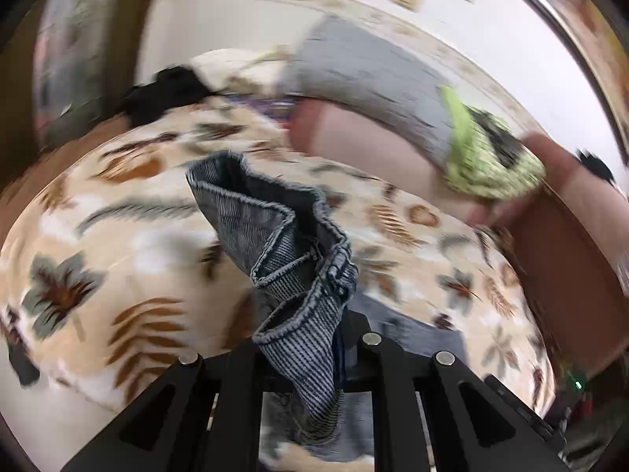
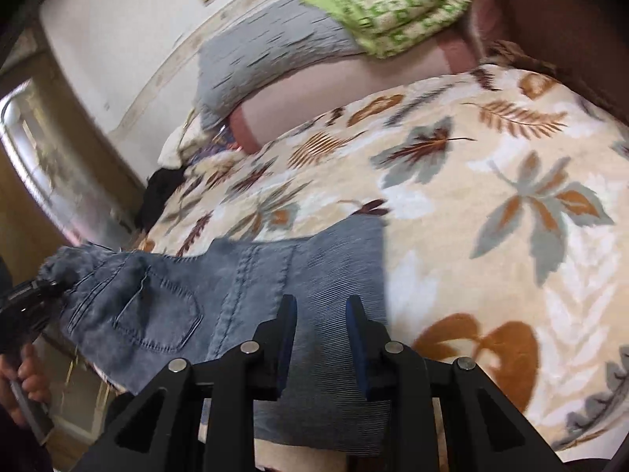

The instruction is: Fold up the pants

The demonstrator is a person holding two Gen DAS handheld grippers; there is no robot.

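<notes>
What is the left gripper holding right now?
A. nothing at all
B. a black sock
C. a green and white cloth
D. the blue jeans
D. In the left wrist view, the left gripper is closed on a bunched fold of the blue jeans, lifted above the leaf-print blanket; the right gripper is open over the jeans.

leaf-print blanket (image 2: pixel 491 181) on bed, white wall (image 2: pixel 129 31)
</notes>
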